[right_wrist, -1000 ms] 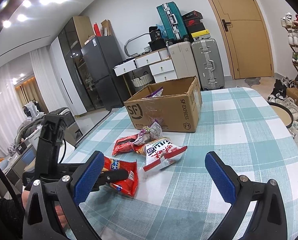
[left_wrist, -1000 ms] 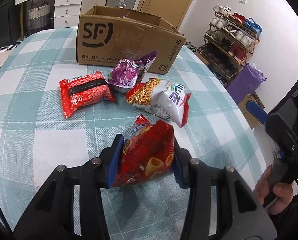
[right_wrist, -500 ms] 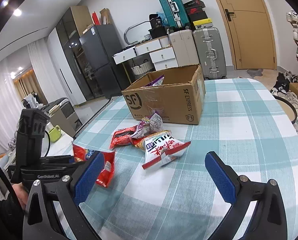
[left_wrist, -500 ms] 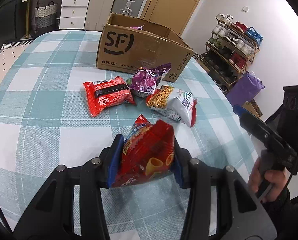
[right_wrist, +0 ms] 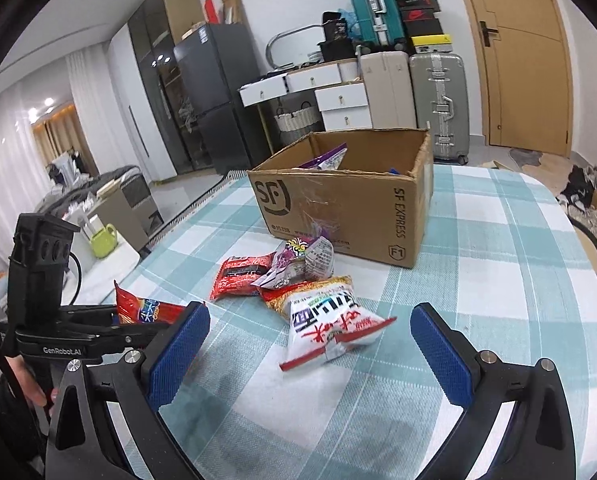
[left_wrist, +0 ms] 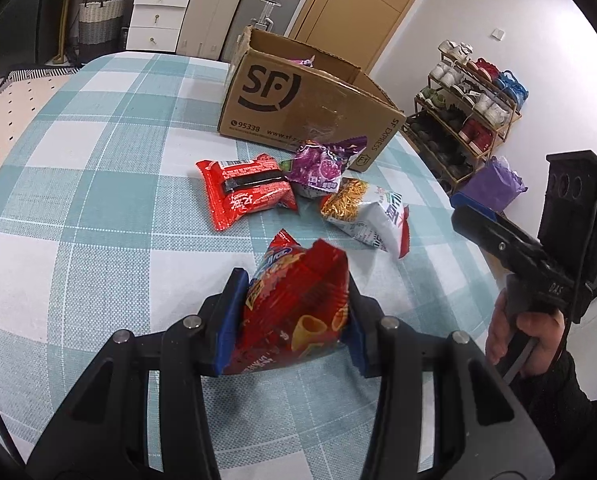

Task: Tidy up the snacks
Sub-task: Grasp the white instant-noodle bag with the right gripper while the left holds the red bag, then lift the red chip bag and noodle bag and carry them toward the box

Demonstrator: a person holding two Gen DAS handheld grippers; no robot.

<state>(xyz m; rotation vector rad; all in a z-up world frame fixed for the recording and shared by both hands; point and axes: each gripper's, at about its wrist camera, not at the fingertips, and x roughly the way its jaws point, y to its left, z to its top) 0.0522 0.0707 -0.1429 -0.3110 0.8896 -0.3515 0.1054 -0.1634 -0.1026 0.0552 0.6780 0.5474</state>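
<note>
My left gripper (left_wrist: pixel 292 304) is shut on a red chip bag (left_wrist: pixel 294 308) and holds it above the checked tablecloth; it also shows in the right wrist view (right_wrist: pixel 146 310). My right gripper (right_wrist: pixel 310 344) is open and empty, just short of a white and red snack bag (right_wrist: pixel 330 322). That bag (left_wrist: pixel 370 212), a red packet (left_wrist: pixel 246 192) and a purple packet (left_wrist: pixel 318 166) lie together in front of the open SF cardboard box (left_wrist: pixel 298 100). The box (right_wrist: pixel 338 200) holds a purple packet (right_wrist: pixel 326 158).
The round table (right_wrist: pixel 498 280) has a teal checked cloth and drops off to the right. A shoe rack (left_wrist: pixel 470 96) stands beyond the table. Suitcases (right_wrist: pixel 438 96) and white drawers (right_wrist: pixel 338 100) stand behind the box.
My left gripper has lifted the red chip bag and pulled back from the pile. The right gripper has come lower and closer to the white and red bag.
</note>
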